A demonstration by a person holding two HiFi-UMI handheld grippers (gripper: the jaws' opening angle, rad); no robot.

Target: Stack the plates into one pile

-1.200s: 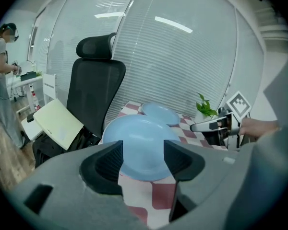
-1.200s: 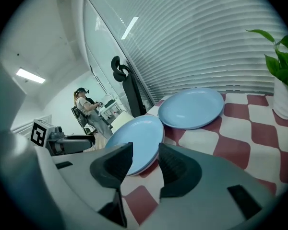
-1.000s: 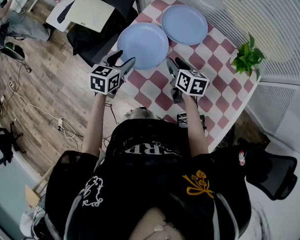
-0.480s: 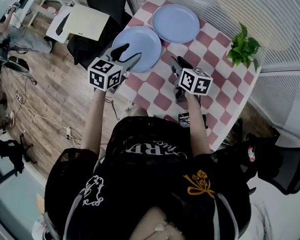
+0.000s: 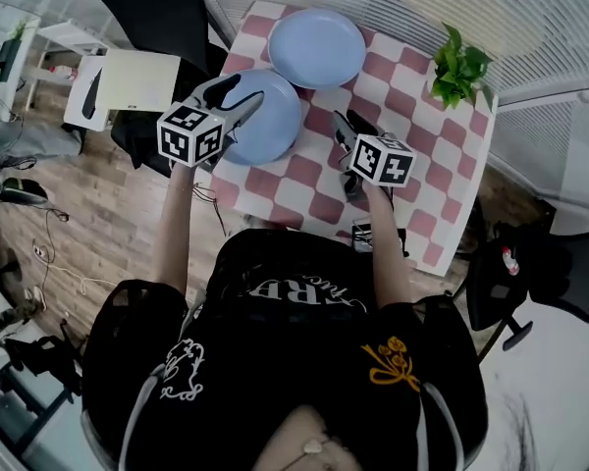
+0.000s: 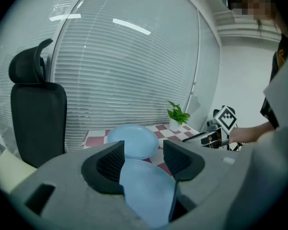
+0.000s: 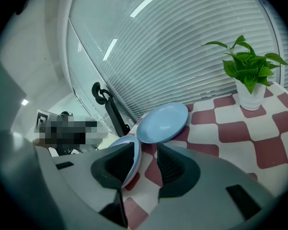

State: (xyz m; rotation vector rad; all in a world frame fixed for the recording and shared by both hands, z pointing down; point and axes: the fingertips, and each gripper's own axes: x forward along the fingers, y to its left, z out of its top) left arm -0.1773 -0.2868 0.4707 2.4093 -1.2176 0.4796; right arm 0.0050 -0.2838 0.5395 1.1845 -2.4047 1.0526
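Observation:
Two light blue plates lie side by side on the red-and-white checked table [image 5: 417,140]. The far plate [image 5: 316,47] [image 6: 134,139] [image 7: 163,122] sits near the back edge. The near plate [image 5: 270,121] [image 6: 146,188] [image 7: 133,163] lies at the table's left edge. My left gripper [image 5: 238,94] [image 6: 143,159] is open, its jaws over the near plate's left rim. My right gripper [image 5: 342,128] [image 7: 146,166] is open just right of the near plate, above the cloth, holding nothing.
A potted green plant [image 5: 456,67] [image 7: 252,75] stands at the table's far right corner. A black office chair [image 5: 162,8] [image 6: 36,114] and a white side table [image 5: 128,81] stand left of the table. Another black chair [image 5: 535,273] is at the right. Blinds line the back.
Both grippers have advanced along the near plate: the left now reaches over its left rim, the right sits beside its right edge. The head view has shifted.

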